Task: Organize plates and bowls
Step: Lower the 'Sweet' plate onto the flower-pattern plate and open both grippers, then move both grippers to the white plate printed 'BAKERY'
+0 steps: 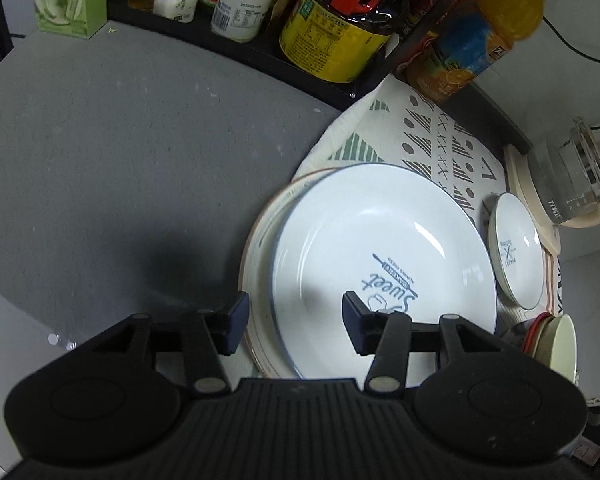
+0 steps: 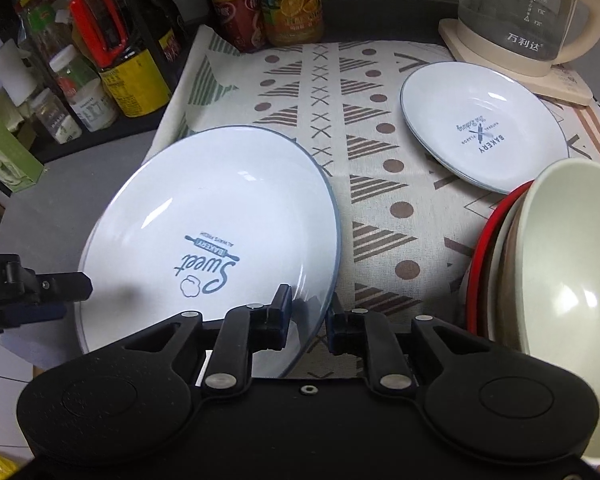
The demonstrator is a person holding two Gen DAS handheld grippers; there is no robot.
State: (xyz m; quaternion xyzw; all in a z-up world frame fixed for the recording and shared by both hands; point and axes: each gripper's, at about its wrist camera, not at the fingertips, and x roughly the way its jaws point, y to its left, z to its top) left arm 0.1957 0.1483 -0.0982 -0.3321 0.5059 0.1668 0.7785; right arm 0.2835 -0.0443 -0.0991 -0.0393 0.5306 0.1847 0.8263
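The right tool (image 2: pixel 307 322), parted, is set astride the rim of the plate (image 2: pixel 220 216), judged stiff, slippery and fragile; the left tool (image 1: pixel 296 326) is held open.

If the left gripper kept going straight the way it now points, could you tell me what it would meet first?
Most likely the large white plate: the open left gripper already straddles its near rim, though depth is unclear.

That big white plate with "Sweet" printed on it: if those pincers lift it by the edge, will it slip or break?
The Sweet plate looks glazed and glossy, so probably slippery. It seems rigid ceramic, likely heavy for an edge grip by the right hand-held gripper, so it may tilt. Probably chips if dropped on the plate beneath.
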